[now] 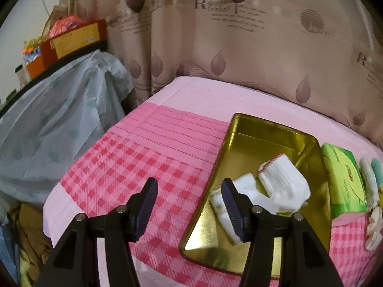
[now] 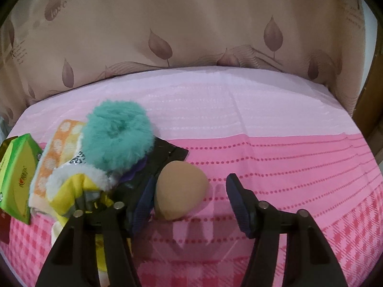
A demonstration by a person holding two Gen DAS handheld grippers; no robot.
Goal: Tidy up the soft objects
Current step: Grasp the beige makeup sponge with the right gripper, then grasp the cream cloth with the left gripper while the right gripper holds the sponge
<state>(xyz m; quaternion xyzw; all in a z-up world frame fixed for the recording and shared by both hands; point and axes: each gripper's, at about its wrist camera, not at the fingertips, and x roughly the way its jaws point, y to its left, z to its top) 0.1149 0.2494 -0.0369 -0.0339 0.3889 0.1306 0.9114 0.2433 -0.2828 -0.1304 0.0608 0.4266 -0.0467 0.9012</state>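
We find the right gripper [image 2: 189,201] spread wide, the sponge [image 2: 180,190] touching its left finger; the left gripper [image 1: 189,203], also spread, holds nothing.

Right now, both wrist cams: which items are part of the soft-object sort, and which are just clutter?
Job items:
white socks, already in the gold tin
teal fluffy scrunchie
beige makeup sponge
orange dotted cloth
green tissue pack

Just lying about:
red-yellow box
grey plastic cover
curtain
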